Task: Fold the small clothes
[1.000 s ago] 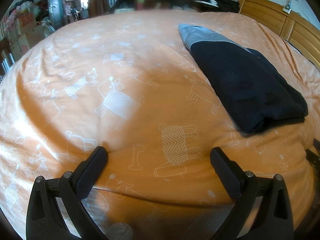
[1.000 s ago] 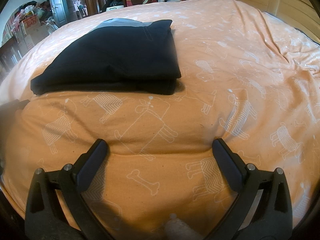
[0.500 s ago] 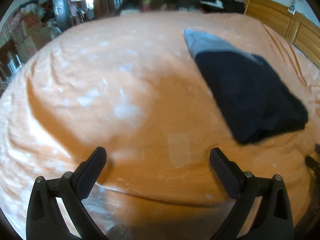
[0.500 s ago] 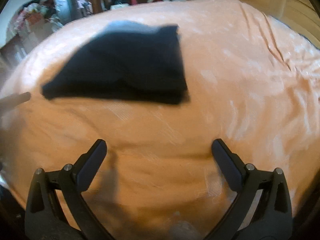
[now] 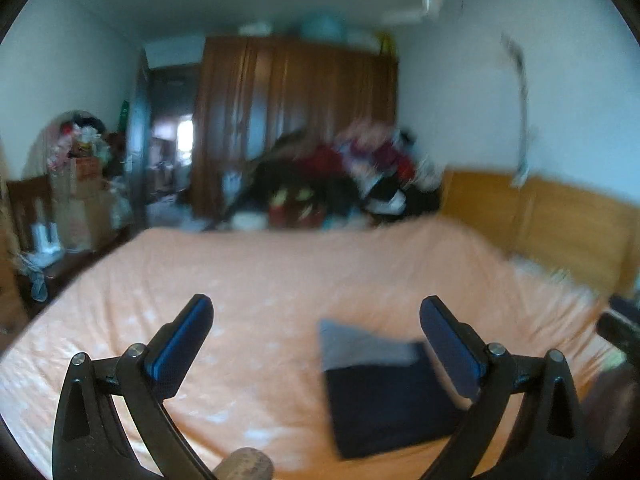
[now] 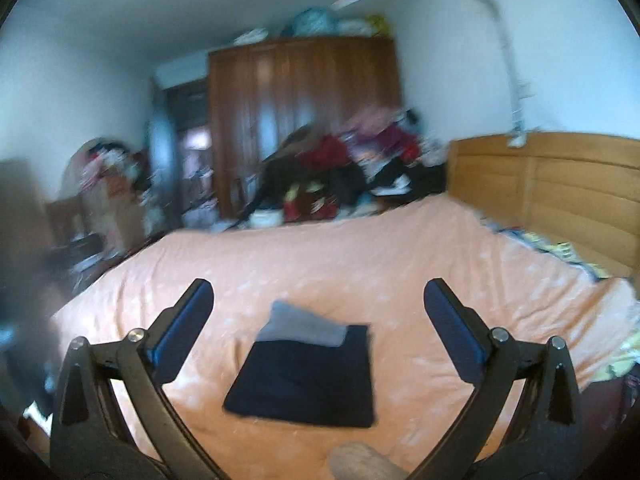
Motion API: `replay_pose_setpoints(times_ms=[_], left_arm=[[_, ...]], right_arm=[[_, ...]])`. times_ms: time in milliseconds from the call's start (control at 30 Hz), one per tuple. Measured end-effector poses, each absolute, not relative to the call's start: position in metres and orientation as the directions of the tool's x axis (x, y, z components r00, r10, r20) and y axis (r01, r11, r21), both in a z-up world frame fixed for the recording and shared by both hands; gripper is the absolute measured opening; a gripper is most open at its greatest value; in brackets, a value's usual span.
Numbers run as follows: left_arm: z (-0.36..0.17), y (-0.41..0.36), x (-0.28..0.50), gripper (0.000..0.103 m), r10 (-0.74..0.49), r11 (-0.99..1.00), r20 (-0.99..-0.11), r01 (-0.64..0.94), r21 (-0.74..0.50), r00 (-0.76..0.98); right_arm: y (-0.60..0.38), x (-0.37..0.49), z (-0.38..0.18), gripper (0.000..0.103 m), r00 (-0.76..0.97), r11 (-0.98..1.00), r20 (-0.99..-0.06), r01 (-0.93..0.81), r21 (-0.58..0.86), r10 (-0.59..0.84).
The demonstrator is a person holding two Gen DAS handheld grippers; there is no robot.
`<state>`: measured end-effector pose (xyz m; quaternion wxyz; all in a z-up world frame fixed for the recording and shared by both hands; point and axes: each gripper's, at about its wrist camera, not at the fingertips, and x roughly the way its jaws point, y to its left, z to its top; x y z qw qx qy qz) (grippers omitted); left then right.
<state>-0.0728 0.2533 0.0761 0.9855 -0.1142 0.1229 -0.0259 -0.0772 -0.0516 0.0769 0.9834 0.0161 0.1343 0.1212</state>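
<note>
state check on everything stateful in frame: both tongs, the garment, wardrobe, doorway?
left tongs: open, empty, raised above the bed
right tongs: open, empty, raised above the bed
dark garment: folded flat, grey part showing at its far end, lying on the bed, nothing touching it
orange bedsheet: spread over the bed, lightly wrinkled
wardrobe: doors shut
doorway: open
clothes pile: unfolded heap beyond the bed

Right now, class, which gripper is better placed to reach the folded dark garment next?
Right, probably. The folded dark garment lies centred between the open right gripper; in the left gripper's view, it sits off to the right.
</note>
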Motion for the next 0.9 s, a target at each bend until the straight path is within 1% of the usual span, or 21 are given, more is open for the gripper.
replay_pose_setpoints(times_ms=[33, 67, 100, 167, 200, 300, 400, 467, 533, 667, 733, 900], left_arm=[[0.077, 0.255, -0.072, 0.103, -0.138, 0.957, -0.251, 0.064, -0.282, 0.958], [0.075, 0.255, -0.07, 0.103, -0.172, 0.949, -0.267, 0.087, -0.301, 0.948], [0.073, 0.252, -0.07, 0.103, -0.173, 0.953, -0.279, 0.089, -0.29, 0.945], [0.067, 0.238, -0.072, 0.103, -0.102, 0.981, -0.298, 0.046, -0.188, 0.949], [0.063, 0.232, -0.072, 0.103, -0.087, 0.987, -0.315, 0.039, -0.155, 0.945], [0.049, 0.221, -0.075, 0.103, -0.097, 0.986, -0.352, 0.043, -0.158, 0.931], [0.031, 0.215, -0.076, 0.103, -0.065, 0.988, -0.394, 0.003, -0.157, 0.917], [0.019, 0.209, -0.073, 0.103, -0.067, 0.988, -0.431, -0.002, -0.157, 0.9], [0.012, 0.205, -0.072, 0.103, -0.051, 0.989, -0.448, -0.017, -0.146, 0.892], [0.014, 0.207, -0.081, 0.103, -0.017, 0.991, -0.431, -0.043, -0.13, 0.902], [0.019, 0.206, -0.088, 0.103, 0.016, 0.993, -0.409, -0.062, -0.1, 0.912], [0.026, 0.209, -0.098, 0.103, 0.053, 0.994, -0.391, -0.087, -0.071, 0.919]], right_arm=[[-0.051, -0.072, 0.075, 0.103, 0.925, 0.969, -0.288, -0.237, 0.07, 0.247], [-0.05, -0.066, 0.07, 0.103, 0.906, 0.966, -0.335, -0.249, 0.074, 0.26], [-0.048, -0.059, 0.064, 0.103, 0.894, 0.967, -0.369, -0.248, 0.064, 0.254], [-0.043, -0.051, 0.052, 0.103, 0.885, 0.971, -0.409, -0.238, 0.02, 0.225], [-0.041, -0.045, 0.045, 0.103, 0.873, 0.97, -0.434, -0.242, 0.009, 0.222], [-0.035, -0.032, 0.025, 0.103, 0.846, 0.972, -0.494, -0.237, -0.011, 0.201], [-0.034, -0.035, 0.009, 0.103, 0.818, 0.972, -0.542, -0.236, -0.005, 0.196], [-0.032, -0.037, 0.002, 0.103, 0.802, 0.97, -0.565, -0.242, -0.009, 0.195], [-0.03, -0.037, -0.007, 0.103, 0.78, 0.969, -0.596, -0.248, -0.011, 0.193], [-0.025, -0.035, -0.018, 0.103, 0.76, 0.969, -0.626, -0.244, -0.028, 0.174], [-0.023, -0.033, -0.021, 0.103, 0.748, 0.967, -0.637, -0.253, -0.018, 0.184], [-0.019, -0.035, -0.018, 0.102, 0.733, 0.961, -0.645, -0.277, 0.009, 0.217]])
